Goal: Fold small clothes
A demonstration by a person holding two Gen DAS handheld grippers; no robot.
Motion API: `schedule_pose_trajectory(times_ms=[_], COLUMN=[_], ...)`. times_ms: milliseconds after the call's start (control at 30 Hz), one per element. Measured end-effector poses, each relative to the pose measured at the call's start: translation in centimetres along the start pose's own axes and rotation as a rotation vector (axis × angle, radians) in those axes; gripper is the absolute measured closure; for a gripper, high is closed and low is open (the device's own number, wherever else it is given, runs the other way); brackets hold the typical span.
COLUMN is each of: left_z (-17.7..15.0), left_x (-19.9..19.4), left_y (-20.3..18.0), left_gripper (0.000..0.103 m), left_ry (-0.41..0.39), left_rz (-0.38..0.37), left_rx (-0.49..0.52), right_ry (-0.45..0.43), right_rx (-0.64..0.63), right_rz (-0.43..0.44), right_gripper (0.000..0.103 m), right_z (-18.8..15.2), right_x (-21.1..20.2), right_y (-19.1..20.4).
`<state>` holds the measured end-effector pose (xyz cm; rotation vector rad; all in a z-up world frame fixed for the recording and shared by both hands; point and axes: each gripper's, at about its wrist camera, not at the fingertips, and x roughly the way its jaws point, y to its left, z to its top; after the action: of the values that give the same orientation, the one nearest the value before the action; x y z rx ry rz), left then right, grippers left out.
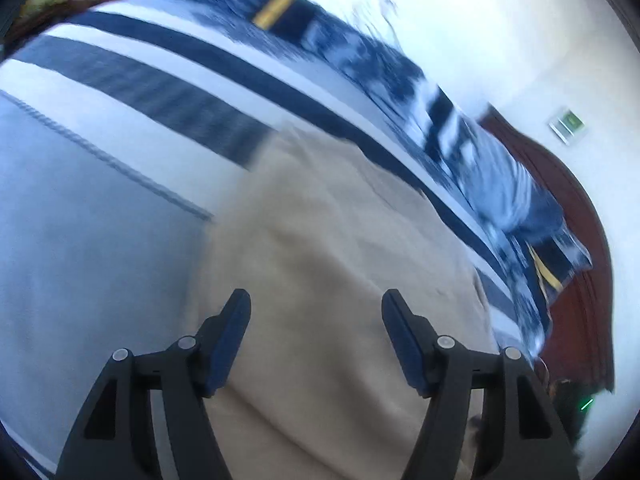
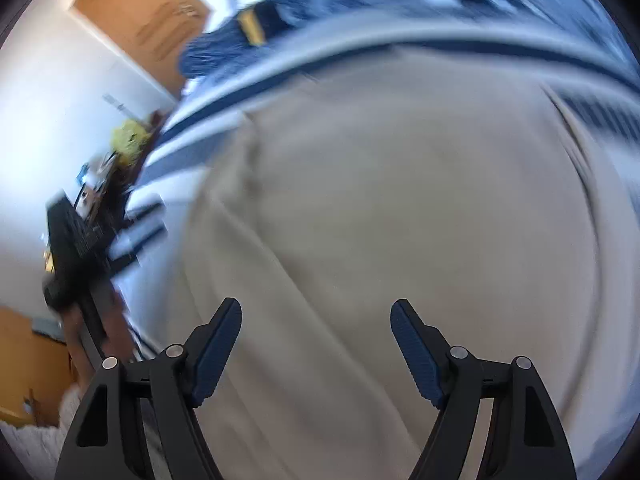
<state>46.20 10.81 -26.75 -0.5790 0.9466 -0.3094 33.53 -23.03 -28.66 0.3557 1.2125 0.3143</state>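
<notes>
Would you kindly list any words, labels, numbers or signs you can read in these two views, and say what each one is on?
No text is readable in either view.
Green and white wall sign: too small and blurred to read.
Yellow patch on the dark blue patterned cloth: blurred, no letters visible.
Beige garment: no print or label showing.

Beige garment (image 1: 340, 240): soft matt cloth, lying creased. Striped bedspread (image 1: 132, 80): woven cloth, showing matt. Headboard (image 1: 576, 216): wood, gleaming glossy. Gripper fingers (image 2: 416, 348): ribbed matt plastic.
</notes>
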Motion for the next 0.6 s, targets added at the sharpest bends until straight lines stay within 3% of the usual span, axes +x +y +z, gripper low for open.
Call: schedule_pose_trajectory(times_ms=[67,133,167,200,333,433,533,600], left_z=[-1.2,-2.4,-2.7,-3.0,-2.7,-2.6,-2.2,-2.1], left_x=[1.2,2.7,3.4,3.7,3.6,4.0,3.8,2.9], left_y=[-0.8,-1.2,-1.3,-1.2,-0.5,-0.6,-0.5,-0.4], left_gripper=[0.036,0.036,0.036,0.036,0.036,0.036,0.036,0.036], left_ry=[0.054,0.092,0.106,0.102,0.098,0.085,0.085,0.068], left_rz=[-0.036,0.0,0.029,0.055,0.061,0.115,0.113,0.142], left_rx=[0.005,0.028,0.044,0.044,0.007,0.034,0.012,0.035], right_ry=[0.02,0.036,0.045,0.055,-0.014,-0.042,0.026,0.055], right_rx=[0.039,0.134,0.163,0.185,0.233,0.306,0.34,0.377], right_rz=[-0.051,0.011,0.028,0.038,0.194,0.274,0.096,0.075], right_gripper=[0.036,0.046,0.076,0.097,0.099,0.099,0.099,0.098], right_z=[-3.4,-6.2,-7.0,-7.5,-8.4,-10.2,-12.1,-12.9], right_x=[-0.8,-0.7,-0.6,-0.5,-5.0,-6.9,-4.0,-2.2], right_y=[-2.6,-4.7,-5.2,-5.1,-2.3,-2.4,-5.1,-5.9])
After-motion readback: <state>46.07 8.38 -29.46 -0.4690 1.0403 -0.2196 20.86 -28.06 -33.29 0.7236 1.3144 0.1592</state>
